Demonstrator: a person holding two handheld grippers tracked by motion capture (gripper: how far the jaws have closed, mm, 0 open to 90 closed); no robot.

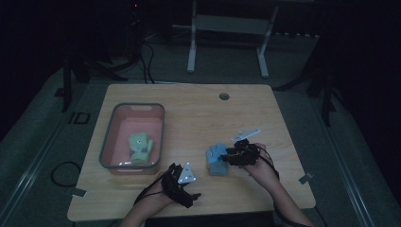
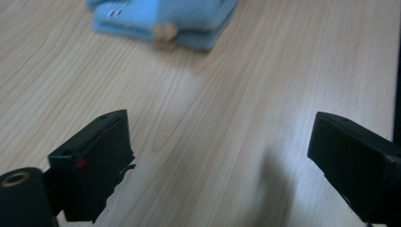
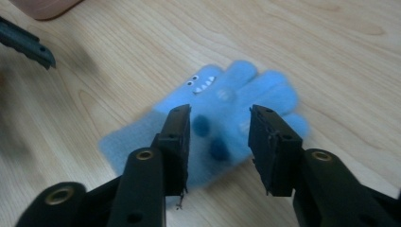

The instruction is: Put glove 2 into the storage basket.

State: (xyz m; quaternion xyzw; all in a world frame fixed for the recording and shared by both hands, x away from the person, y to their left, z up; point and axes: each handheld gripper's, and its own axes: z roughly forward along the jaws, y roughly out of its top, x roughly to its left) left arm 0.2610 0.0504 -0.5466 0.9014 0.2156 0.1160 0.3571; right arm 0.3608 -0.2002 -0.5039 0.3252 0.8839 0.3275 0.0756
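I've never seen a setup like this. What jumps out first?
A fuzzy blue glove with a little monster face lies on the wooden table, the right gripper poised open over it. To the left sits a pink bin holding a green glove. The left gripper hangs open nearby.

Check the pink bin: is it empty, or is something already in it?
Not empty. The pink bin holds one green glove lying on its floor; a blue glove lies outside it on the table.

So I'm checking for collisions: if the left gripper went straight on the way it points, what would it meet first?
Probably the blue glove ahead of the open left gripper; bare table lies between.
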